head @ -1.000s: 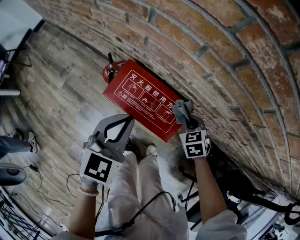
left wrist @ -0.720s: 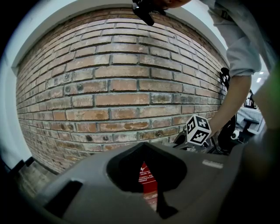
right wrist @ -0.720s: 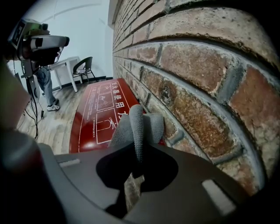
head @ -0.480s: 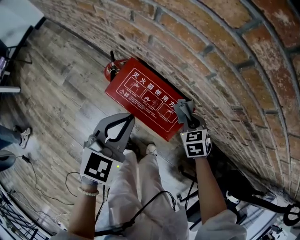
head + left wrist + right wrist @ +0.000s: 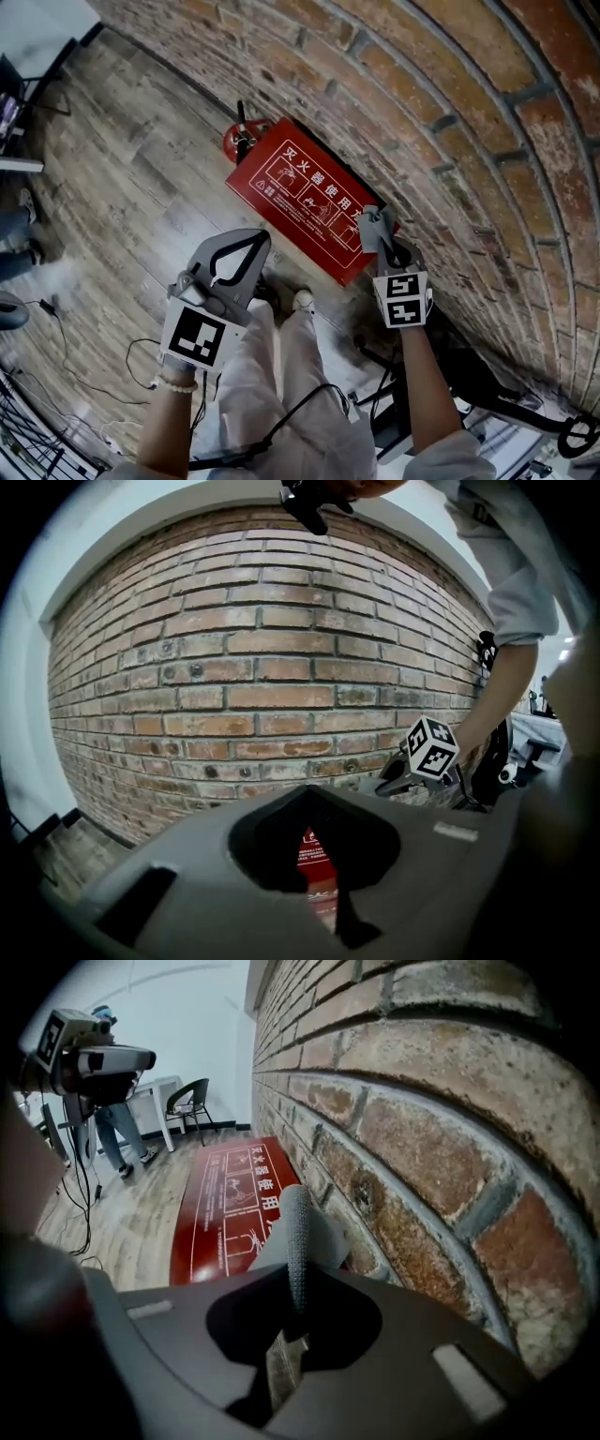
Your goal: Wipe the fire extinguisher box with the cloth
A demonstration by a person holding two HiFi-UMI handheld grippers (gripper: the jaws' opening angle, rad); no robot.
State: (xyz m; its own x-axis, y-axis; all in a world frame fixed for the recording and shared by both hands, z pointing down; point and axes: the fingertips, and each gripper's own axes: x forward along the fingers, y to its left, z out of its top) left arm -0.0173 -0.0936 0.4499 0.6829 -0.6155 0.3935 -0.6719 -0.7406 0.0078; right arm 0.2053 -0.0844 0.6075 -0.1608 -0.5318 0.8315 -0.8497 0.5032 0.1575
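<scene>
Right gripper (image 5: 377,232) sits slightly lower and further right in the head view than 1 s ago. It is at the same end of the box, and the left gripper (image 5: 253,239) has not shifted.

- Fire extinguisher box (image 5: 300,187): red, white print on its upper face, lying on the wooden floor (image 5: 112,187) with its long back edge against the brick wall (image 5: 422,112).
- 1 red extinguisher (image 5: 239,142) stands just beyond the box's far end.
- Right gripper: jaws clamped on the grey cloth (image 5: 367,225). In the right gripper view the cloth (image 5: 298,1232) rises as a folded ridge between the jaws, over the box's (image 5: 225,1213) wall-side edge. Actual contact with the box cannot be resolved.
- Left gripper: jaws closed together, nothing between them. It is held above the floor on the near side of the box, well apart from the cloth.
- Through its jaw opening only a strip of the box (image 5: 314,874) shows.
</scene>
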